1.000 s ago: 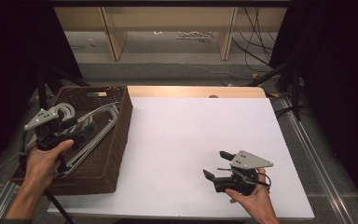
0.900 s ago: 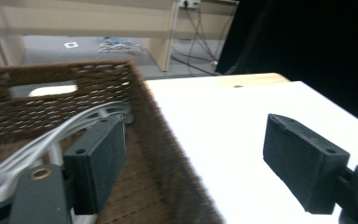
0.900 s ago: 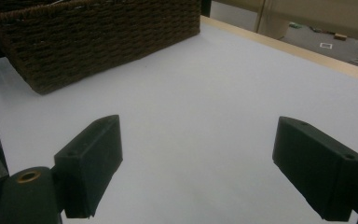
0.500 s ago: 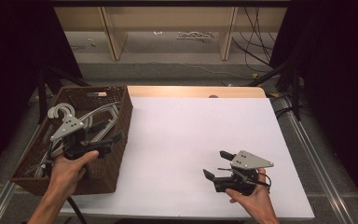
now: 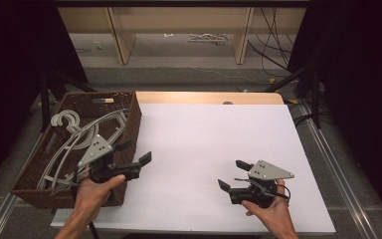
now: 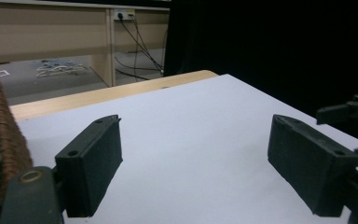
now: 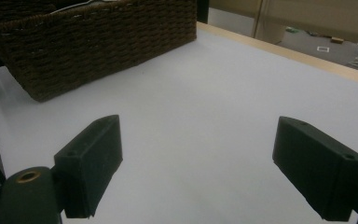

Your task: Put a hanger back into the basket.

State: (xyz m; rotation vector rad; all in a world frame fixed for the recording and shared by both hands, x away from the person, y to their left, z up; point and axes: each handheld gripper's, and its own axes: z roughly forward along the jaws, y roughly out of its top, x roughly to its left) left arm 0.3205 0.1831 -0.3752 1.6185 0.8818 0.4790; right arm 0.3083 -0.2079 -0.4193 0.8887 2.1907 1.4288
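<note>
Grey plastic hangers [image 5: 74, 142] lie untouched in the dark brown woven wicker basket [image 5: 129, 117]; nothing is on the white table [image 5: 214, 129].
Left gripper [image 5: 138, 154] hovers at the basket's near right corner, jaws wide and empty. Right gripper [image 5: 231, 175] waits well apart over the table, jaws wide, empty. Judged: removal not begun.

- A white table top [image 5: 219, 144] fills the middle of the high view, with a strip of bare light wood [image 5: 204, 97] along its far edge.
- Beyond it lies a grey floor [image 5: 179, 74] strewn with loose cables [image 5: 273, 50].
- Light wooden shelving [image 5: 179, 20] stands at the back, its uprights resting on the floor.
- Black curtains [image 5: 358, 74] close off both sides.
- Metal rails [image 5: 328, 154] flank the table.
</note>
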